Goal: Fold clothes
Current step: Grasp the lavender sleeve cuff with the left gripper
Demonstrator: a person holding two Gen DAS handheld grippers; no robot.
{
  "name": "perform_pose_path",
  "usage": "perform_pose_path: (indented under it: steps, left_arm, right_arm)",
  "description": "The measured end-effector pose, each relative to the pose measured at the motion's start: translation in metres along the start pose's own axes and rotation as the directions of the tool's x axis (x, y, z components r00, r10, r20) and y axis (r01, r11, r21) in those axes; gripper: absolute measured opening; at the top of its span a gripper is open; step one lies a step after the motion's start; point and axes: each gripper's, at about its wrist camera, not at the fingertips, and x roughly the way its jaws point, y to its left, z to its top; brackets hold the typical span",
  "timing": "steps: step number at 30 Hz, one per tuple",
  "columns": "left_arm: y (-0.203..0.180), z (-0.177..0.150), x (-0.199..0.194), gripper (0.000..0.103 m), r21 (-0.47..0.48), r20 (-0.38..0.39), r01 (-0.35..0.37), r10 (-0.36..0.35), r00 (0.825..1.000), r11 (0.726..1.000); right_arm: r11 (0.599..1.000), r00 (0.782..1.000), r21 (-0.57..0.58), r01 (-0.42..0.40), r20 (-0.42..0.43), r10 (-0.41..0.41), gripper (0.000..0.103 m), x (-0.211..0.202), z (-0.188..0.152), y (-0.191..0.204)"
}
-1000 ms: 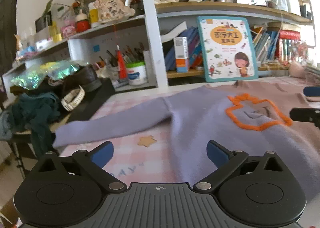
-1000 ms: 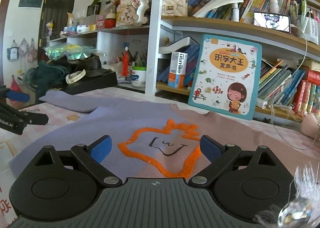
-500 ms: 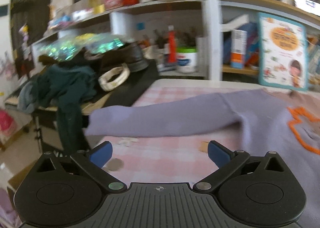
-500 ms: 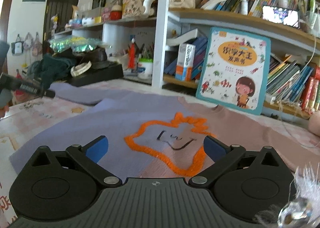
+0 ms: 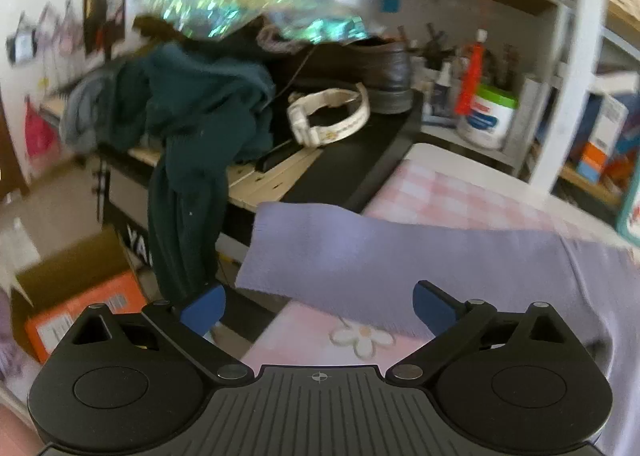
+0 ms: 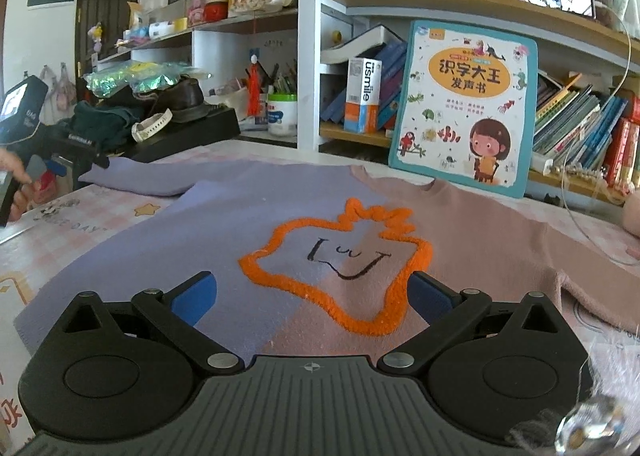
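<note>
While my right gripper (image 6: 312, 294) hovers low over the chest of the sweater (image 6: 208, 240), its blue pads stand wide apart with nothing clamped between them; only the knit lies beneath. The sweater is spread flat on the tabletop (image 6: 60, 211), which wears a pink checked cloth printed with stars. It is lilac on the half toward my left gripper and dusty pink on the other half, and the fuzzy orange outline (image 6: 340, 256) with a small stitched face sits just ahead of my right pads, its lower edge running between them. Beyond the collar a children's picture book (image 6: 464, 107) leans upright against the bookshelf (image 6: 312, 35).

My left gripper (image 5: 318, 306) is also spread open and empty. Its view is blurred, but the lilac sleeve (image 5: 360, 248) stretches straight out just ahead of it, and the cuff end reaches the tabletop's edge in front of my left pad. A printed daisy (image 5: 362, 336) on the cloth shows between the pads, close to the gripper's body. Farther ahead, past the tabletop's edge, a dark green garment (image 5: 192, 127) hangs off a black stand, with a white watch (image 5: 332, 115) and a brown leather shoe (image 5: 360, 63) beside it. From the right wrist view, my left gripper (image 6: 60, 167) shows at the far side, near the sleeve's end, with part of my hand (image 6: 18, 179) on its handle.
</note>
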Motion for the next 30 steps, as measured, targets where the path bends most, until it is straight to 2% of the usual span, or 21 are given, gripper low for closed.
perform_pose_path:
  steps: [2,5,7,9,11,13,15,20,25,30]
  left_arm:
    - [0.008,0.004,0.010,0.099,-0.071,-0.030,0.018,-0.020,0.999,0.997]
    - [0.020,0.006,0.024,0.091,-0.176,-0.061,0.041,-0.052,0.997,0.984]
    - [0.025,0.006,0.032,0.076,-0.234,-0.071,0.050,-0.068,0.995,0.971]
    - [0.029,0.005,0.037,0.055,-0.283,-0.077,0.058,-0.083,0.994,0.957]
    - [0.032,0.002,0.040,0.044,-0.317,-0.068,0.064,-0.090,0.994,0.946]
    - [0.035,-0.001,0.041,0.039,-0.348,-0.053,0.071,-0.095,0.994,0.935]
    - [0.036,-0.002,0.038,0.025,-0.355,-0.028,0.084,-0.100,0.995,0.931]
    - [0.030,-0.002,0.027,0.004,-0.288,0.017,0.081,-0.079,0.997,0.954]
    - [0.019,0.003,0.010,0.003,-0.221,0.070,0.102,-0.089,0.994,0.970]
    - [0.000,0.014,-0.012,0.003,-0.171,0.122,0.174,-0.154,0.980,0.970]
  right_arm:
    - [1.000,1.000,-0.001,-0.001,-0.007,0.001,0.102,0.001,0.000,0.000]
    - [1.000,1.000,-0.008,0.000,-0.009,0.000,0.102,0.002,0.000,0.001]
    - [1.000,1.000,-0.012,0.001,-0.011,-0.001,0.102,0.002,0.000,0.001]
    - [1.000,1.000,-0.016,0.002,-0.014,-0.002,0.102,0.002,0.001,0.002]
    - [1.000,1.000,-0.023,0.004,-0.015,-0.005,0.102,0.003,0.001,0.003]
    - [0.999,1.000,-0.032,0.009,-0.017,-0.010,0.102,0.003,0.001,0.004]
    - [0.999,1.000,-0.042,0.011,-0.021,-0.012,0.102,0.004,0.001,0.006]
    - [0.998,0.999,-0.066,0.010,-0.040,-0.013,0.102,0.007,0.001,0.010]
    - [0.998,0.998,-0.064,0.028,-0.046,-0.031,0.102,0.008,0.001,0.010]
    - [0.998,0.997,-0.040,0.046,-0.058,-0.049,0.102,0.010,0.001,0.006]
